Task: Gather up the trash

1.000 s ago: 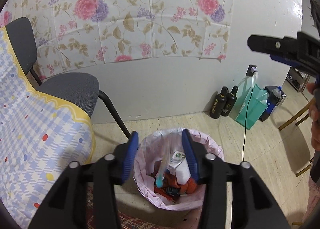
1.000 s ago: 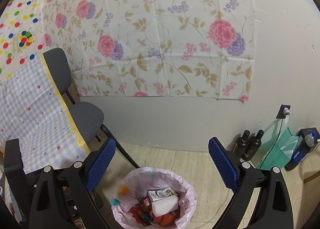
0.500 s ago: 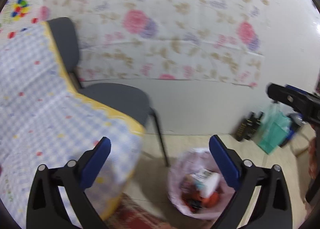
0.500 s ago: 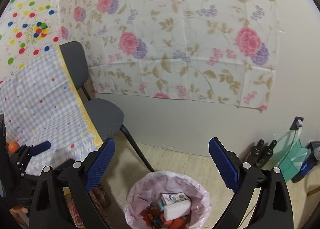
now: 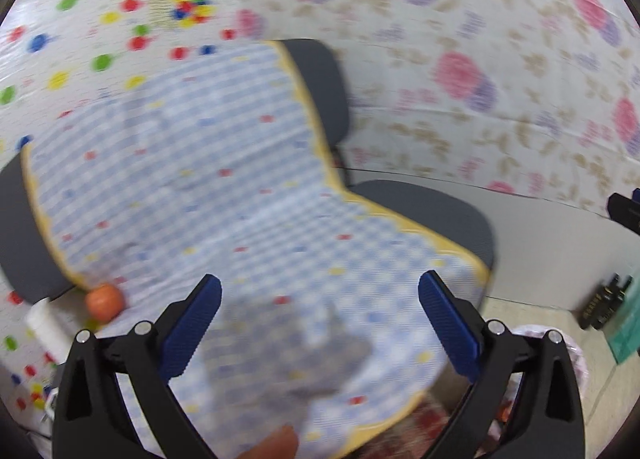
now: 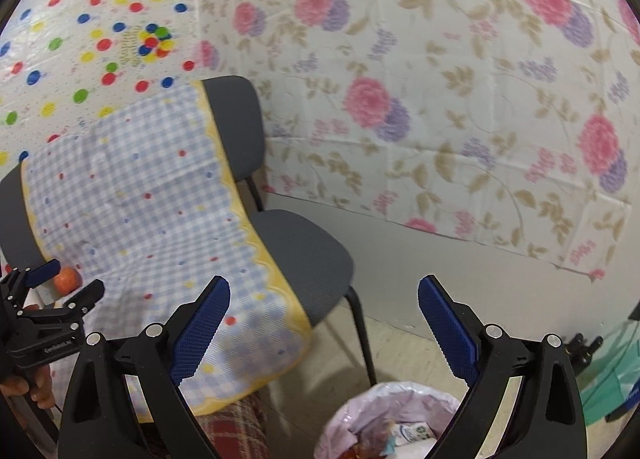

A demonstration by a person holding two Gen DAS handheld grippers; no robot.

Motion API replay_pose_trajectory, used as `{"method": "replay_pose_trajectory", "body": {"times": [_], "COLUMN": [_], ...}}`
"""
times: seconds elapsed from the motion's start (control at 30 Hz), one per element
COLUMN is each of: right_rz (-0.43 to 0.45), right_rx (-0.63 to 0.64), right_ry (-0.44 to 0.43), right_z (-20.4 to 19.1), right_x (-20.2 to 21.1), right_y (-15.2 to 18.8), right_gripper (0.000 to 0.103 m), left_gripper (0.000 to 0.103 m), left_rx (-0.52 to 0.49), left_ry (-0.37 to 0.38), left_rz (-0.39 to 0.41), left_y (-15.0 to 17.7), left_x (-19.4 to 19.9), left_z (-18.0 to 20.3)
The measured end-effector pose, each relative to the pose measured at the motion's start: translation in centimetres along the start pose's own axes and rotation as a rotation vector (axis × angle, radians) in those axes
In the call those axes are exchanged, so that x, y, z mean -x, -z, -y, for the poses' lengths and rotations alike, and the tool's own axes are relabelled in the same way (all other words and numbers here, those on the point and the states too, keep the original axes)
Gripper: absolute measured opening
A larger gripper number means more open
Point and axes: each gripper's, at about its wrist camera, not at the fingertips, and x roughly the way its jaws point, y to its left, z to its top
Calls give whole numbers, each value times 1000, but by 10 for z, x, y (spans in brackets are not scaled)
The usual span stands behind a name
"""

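Orange ball (image 5: pixel 104 302) on checked cloth (image 5: pixel 224 195)

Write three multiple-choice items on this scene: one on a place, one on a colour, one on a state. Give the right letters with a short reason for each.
1. Where does the orange ball lie?
A. in the bin
B. on the checked cloth, at its left end
C. on the floor under the chair

2. What colour is the liner of the trash bin?
A. pale pink
B. black
C. bright green

3. How do the jaws of the right gripper stand?
A. shut on a carton
B. shut on nothing
C. wide open, nothing between them

Key: B, the ball rests on the blue-and-white cloth near the left gripper; A, the bag folded over the bin's rim is pale pink; C, the blue pads stand far apart with only cloth, grey chair and floor seen between them.
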Motion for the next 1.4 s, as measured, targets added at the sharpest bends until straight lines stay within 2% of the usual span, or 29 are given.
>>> {"method": "replay_pose_trajectory", "body": {"times": [0.3,0.6,0.97,1.4], "right_rz": [2,5,-2,-11], "right_rx": [96,159,221,239], "right_ry": [-129,-201,-235,-259], "right_z": [-68,-118,-162,-175], "right_x": [-15,-26,-35,-35], "right_y": [-11,-19,-27,-33], "right_gripper": [94,94,94,94], "left_gripper": [96,96,96,96], "left_rx": [87,173,292,345], "left_ry": [-154,-282,-341,-350], "left_rz": [-10,-16,-34,-24], "left_y": [15,28,34,29], "left_x": [35,62,70,68], "left_z": [-79,-142,-183,-192]}}
